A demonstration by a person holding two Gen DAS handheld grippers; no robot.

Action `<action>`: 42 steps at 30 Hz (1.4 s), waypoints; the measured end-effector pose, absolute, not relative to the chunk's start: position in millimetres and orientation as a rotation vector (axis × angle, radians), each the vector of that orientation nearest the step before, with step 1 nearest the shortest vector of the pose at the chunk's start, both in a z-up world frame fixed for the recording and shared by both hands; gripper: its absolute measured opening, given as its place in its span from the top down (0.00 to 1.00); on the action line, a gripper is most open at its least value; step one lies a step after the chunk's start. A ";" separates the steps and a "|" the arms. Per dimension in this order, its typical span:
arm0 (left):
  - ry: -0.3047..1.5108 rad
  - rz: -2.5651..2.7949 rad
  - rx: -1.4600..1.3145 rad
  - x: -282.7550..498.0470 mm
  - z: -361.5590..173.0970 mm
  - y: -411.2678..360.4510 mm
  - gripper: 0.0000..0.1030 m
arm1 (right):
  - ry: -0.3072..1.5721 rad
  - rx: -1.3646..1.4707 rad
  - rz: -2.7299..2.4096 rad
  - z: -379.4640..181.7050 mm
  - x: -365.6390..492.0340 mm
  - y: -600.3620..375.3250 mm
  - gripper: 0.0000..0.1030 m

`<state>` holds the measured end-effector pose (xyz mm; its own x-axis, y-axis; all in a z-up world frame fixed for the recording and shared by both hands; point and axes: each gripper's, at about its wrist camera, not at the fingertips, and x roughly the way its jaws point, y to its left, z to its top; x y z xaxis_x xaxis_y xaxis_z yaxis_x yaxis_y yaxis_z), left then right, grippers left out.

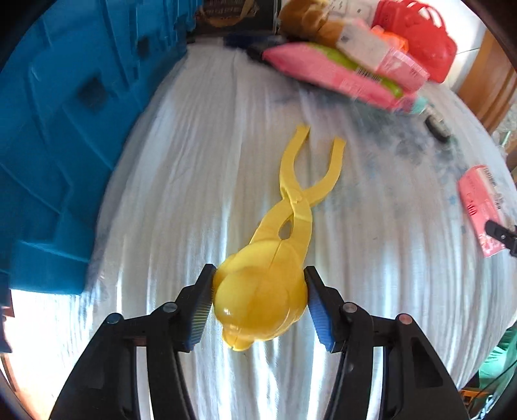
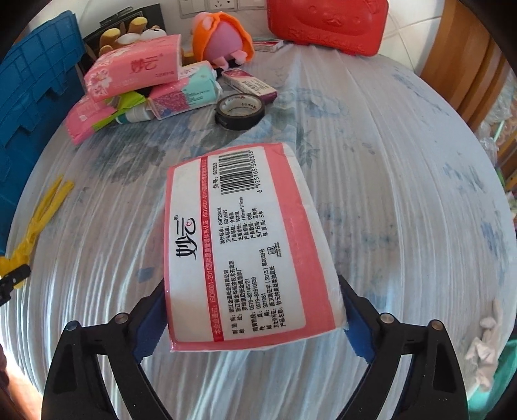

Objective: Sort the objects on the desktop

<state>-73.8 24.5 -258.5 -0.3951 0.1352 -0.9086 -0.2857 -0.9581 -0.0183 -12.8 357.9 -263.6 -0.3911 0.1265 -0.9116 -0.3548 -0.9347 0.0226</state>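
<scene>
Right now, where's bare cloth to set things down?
Free: the cloth right of the tissue pack, and the strip between pack and yellow tongs. Crowded: far edge, around the tissue pile, tape roll and red case.

Yellow plastic tongs [image 1: 278, 258], uniform colour, glossy on the rounded head. Left gripper [image 1: 260, 302] black, pads [image 1: 318, 318] ribbed blue. Tablecloth [image 1: 200, 168] white, finely striped, with faded blue-grey floral blotches. Crate [image 1: 61, 122] solid blue. Tissue pack [image 2: 245, 245] pink-bordered, white label panel, black print and barcode, one red stripe of lettering. Right gripper [image 2: 255, 316] black with blue pads. Tape roll [image 2: 240, 111] black. Plush toy [image 2: 223, 37] orange and pink. Case [image 2: 326, 24] bright red, embossed.
</scene>
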 end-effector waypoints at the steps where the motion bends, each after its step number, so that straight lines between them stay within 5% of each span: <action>1: 0.203 2.433 -1.533 -75.0 -250.5 24.5 0.48 | 0.310 -1.519 2.396 -257.4 -12.0 354.9 0.10; 13: 0.163 2.597 -1.040 -84.8 -107.2 40.2 0.48 | 0.187 -1.177 2.634 -132.1 -17.3 313.1 0.11; 27: 0.143 2.652 -0.739 -111.7 -9.8 70.0 0.49 | 0.086 -0.884 2.752 -17.9 -55.2 274.0 0.11; 42: 0.026 2.923 -0.248 -121.5 139.8 -52.1 0.49 | -0.061 -0.558 2.936 107.0 -116.1 143.7 0.10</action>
